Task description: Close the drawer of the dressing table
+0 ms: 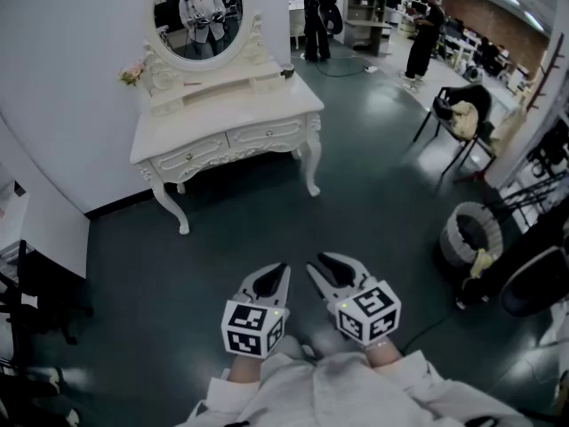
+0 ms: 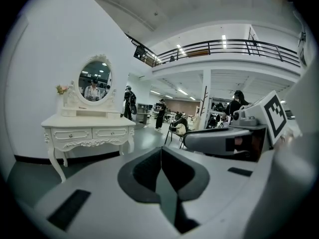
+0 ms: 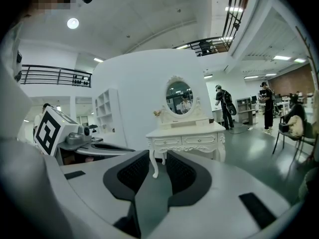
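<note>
The white dressing table [image 1: 227,114] with its oval mirror [image 1: 197,12] stands against the wall, well ahead of me. Its two front drawers [image 1: 267,134] look about flush with the frame. Both grippers hang low over the dark floor, far short of the table. My left gripper [image 1: 277,269] has its pads touching at the tips, with nothing held. My right gripper [image 1: 324,263] stands slightly open and empty. In the left gripper view the dressing table [image 2: 89,126] sits far to the left of the left gripper [image 2: 161,151]. In the right gripper view the dressing table [image 3: 185,133] shows just above the right gripper [image 3: 158,156].
A black chair [image 1: 462,118] with a pale bundle stands at the right. Near it is a round basket [image 1: 469,234]. People [image 1: 425,34] stand in the open office behind. Dark furniture [image 1: 44,283] lines the left edge. Open floor lies between me and the table.
</note>
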{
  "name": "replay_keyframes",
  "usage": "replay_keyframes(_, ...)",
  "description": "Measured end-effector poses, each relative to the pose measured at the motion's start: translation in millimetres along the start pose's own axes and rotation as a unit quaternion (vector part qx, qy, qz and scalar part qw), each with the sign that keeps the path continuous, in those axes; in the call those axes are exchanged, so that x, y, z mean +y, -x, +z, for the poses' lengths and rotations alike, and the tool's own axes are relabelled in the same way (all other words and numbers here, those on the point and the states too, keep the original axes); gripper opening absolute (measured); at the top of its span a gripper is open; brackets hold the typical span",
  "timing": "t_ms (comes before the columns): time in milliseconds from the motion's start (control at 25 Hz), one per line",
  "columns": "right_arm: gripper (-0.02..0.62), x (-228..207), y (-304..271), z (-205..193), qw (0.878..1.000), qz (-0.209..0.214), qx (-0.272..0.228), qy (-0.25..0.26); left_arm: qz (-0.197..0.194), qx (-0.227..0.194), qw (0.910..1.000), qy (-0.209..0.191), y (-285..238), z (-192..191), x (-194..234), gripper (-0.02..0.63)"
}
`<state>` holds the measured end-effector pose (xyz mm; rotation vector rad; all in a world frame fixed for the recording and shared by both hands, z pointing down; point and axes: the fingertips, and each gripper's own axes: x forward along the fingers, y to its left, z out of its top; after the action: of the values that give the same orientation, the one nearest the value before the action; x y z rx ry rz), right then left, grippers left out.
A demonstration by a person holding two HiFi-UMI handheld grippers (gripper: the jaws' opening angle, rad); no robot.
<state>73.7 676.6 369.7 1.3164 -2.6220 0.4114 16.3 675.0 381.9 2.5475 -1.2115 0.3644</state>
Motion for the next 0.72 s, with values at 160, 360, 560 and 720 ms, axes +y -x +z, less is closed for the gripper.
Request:
replay_keyframes(160,0.087,-5.5,-2.7,-3.4,1.000,0.000,0.002,-0.007,0.002,0.006,1.0000,0.005,-3.4,-4.1,-0.8,0.008)
replay_keyframes(360,0.087,-14.4,-17.5,-5.0,1.000,0.005,0.000,-0.012,0.007,0.016,0.9998,0.012,-13.3,-6.6,11.5,0.007)
replay_keyframes(560,0.087,-31.2,-45.5,3.0,1.000,0.002,-0.002,-0.017,-0.006,0.017,0.9998,0.010,-43.2,4.5,34.5,0.006)
replay_keyframes(720,0.087,-55.9,-75.8,19.9,1.000,-0.010,-0.001,-0.015,-0.022,0.012,0.9997,0.006,-73.6,24.5,57.0,0.006)
